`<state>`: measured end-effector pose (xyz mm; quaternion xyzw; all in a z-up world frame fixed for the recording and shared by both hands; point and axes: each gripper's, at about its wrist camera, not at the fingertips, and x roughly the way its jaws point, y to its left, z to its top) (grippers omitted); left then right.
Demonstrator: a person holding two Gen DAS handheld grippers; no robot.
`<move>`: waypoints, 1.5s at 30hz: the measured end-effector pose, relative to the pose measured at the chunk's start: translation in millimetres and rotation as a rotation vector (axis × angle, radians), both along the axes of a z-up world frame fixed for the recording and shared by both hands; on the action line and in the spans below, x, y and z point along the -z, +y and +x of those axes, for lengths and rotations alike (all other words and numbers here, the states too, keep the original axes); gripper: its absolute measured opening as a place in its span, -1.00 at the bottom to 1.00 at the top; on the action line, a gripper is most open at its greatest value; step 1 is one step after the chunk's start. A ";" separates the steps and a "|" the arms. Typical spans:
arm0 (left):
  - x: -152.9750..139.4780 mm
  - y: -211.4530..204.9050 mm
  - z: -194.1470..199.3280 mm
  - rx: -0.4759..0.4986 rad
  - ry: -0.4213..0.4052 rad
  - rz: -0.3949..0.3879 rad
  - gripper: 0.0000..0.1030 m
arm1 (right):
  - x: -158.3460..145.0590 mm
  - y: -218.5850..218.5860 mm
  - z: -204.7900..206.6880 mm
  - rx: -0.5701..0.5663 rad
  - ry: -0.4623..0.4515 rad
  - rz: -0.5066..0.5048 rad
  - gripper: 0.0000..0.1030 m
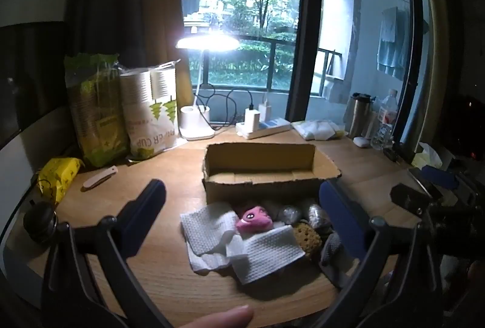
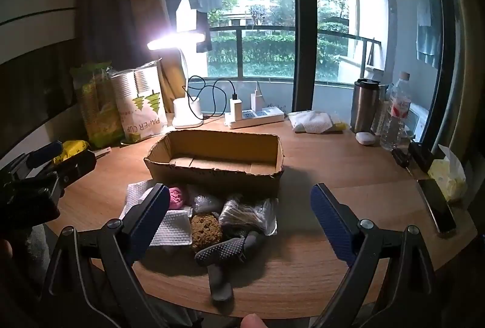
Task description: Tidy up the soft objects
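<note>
An open cardboard box (image 1: 260, 176) (image 2: 212, 173) stands empty mid-table. In front of it lies a pile of soft things: white paper towels (image 1: 242, 246) (image 2: 169, 229), a pink plush toy (image 1: 254, 220) (image 2: 177, 197), a brown sponge (image 1: 306, 237) (image 2: 206, 229), crinkly plastic-wrapped items (image 1: 315, 214) (image 2: 248, 214) and a grey dotted glove (image 2: 224, 249) (image 1: 332, 246). My left gripper (image 1: 242, 221) is open and empty, hovering over the pile. My right gripper (image 2: 239, 218) is open and empty, also above the pile.
A lit desk lamp (image 1: 197, 127), paper cup packs (image 1: 151, 118), a yellow packet (image 1: 59, 176) and a folded knife (image 1: 100, 177) sit left. A power strip (image 2: 257, 115), thermos (image 2: 365, 105), water bottle (image 2: 395, 115), phone (image 2: 436, 206) and tissues (image 2: 448, 173) sit back and right.
</note>
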<state>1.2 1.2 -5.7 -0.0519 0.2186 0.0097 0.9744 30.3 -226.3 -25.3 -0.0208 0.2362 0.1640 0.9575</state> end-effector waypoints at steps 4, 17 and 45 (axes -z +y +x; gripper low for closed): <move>2.4 0.5 3.8 -0.002 0.007 -0.012 0.99 | 2.1 -0.2 5.2 -0.006 0.018 0.000 0.86; 6.8 2.6 14.5 0.002 0.024 -0.022 0.99 | 7.2 2.2 18.6 -0.005 0.047 -0.001 0.86; 0.6 -4.7 23.2 0.051 0.032 0.000 0.99 | 5.7 -9.4 27.7 0.049 0.048 0.012 0.86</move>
